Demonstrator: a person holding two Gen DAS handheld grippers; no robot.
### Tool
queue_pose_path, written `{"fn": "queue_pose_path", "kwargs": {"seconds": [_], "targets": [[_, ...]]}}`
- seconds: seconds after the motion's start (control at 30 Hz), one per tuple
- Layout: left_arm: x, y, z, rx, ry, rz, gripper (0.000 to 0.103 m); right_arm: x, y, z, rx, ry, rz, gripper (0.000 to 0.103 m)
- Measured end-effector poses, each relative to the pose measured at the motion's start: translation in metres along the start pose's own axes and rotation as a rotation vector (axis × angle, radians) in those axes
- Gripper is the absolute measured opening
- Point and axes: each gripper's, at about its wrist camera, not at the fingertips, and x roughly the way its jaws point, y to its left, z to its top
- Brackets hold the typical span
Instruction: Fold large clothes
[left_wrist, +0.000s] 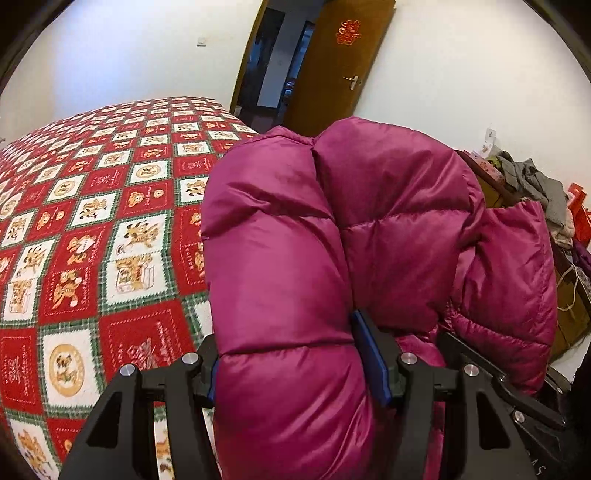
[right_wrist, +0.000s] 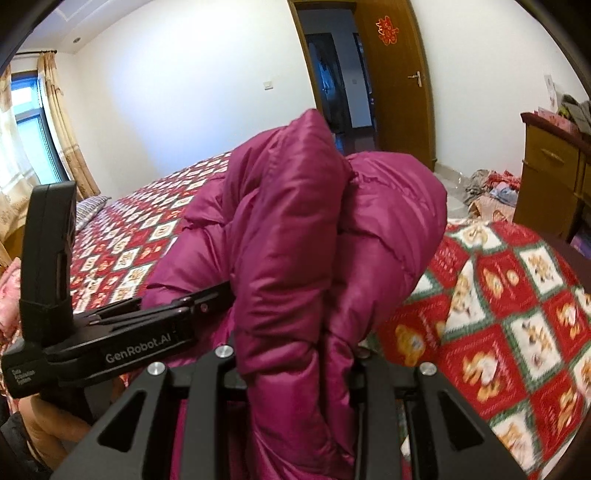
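Observation:
A magenta down jacket (left_wrist: 332, 229) is bunched into thick rolls above the bed. In the left wrist view my left gripper (left_wrist: 295, 373) is shut on one fat padded roll, which bulges out between its blue-padded fingers (left_wrist: 373, 362). In the right wrist view the same jacket (right_wrist: 295, 229) rises in front of the lens, and my right gripper (right_wrist: 295, 369) is shut on a narrower fold of it; its fingertips are buried in the cloth. The left gripper's black body (right_wrist: 140, 332) reaches in from the left and is clamped into the jacket.
The bed carries a red, white and green checked cover (left_wrist: 92, 240) with bear prints. An open brown door (right_wrist: 399, 85) stands behind. A wooden dresser (right_wrist: 546, 177) with piled clothes stands at the right, with more clothes on the floor (right_wrist: 491, 188).

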Motion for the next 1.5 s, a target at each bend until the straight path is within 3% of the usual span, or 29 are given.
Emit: {"fn": "queue_pose_path", "kwargs": {"seconds": [0.17,0.37,0.53,0.8,0.97,1.03,1.1,1.17,1.27,1.33,1.4,1.5], "targets": [[0.024,-0.002,0.011,-0.018,0.015,0.027,0.061,0.022,-0.007,0.011,-0.042,0.016,-0.022,0.03],[0.064,-0.012,0.016,-0.003,0.085,0.091,0.061,0.057,-0.044,0.014,0.043,0.09,0.0,0.03],[0.079,-0.016,0.018,0.017,0.097,0.142,0.061,0.069,-0.067,0.012,0.093,0.123,0.014,0.03],[0.098,-0.017,0.019,0.033,0.131,0.197,0.071,0.088,-0.091,0.007,0.183,0.191,0.064,0.034],[0.11,-0.021,0.017,0.068,0.121,0.238,0.08,0.088,-0.093,0.009,0.19,0.189,0.076,0.031],[0.11,-0.023,0.016,0.085,0.114,0.247,0.081,0.084,-0.094,0.008,0.204,0.183,0.075,0.036],[0.108,-0.022,0.015,0.095,0.111,0.24,0.081,0.074,-0.097,0.007,0.22,0.165,0.053,0.051],[0.107,-0.02,0.014,0.088,0.111,0.224,0.081,0.053,-0.1,0.006,0.227,0.112,0.018,0.057],[0.107,-0.019,0.015,0.07,0.111,0.224,0.082,0.019,-0.093,0.011,0.189,0.009,-0.086,0.058],[0.107,-0.023,0.015,0.079,0.107,0.244,0.082,0.001,-0.079,0.022,0.125,-0.063,-0.154,0.054],[0.107,-0.025,0.015,0.087,0.105,0.256,0.082,-0.007,-0.068,0.035,0.081,-0.102,-0.146,0.043],[0.107,-0.026,0.016,0.084,0.115,0.267,0.082,0.019,-0.047,0.053,-0.003,-0.03,-0.116,0.028]]}}
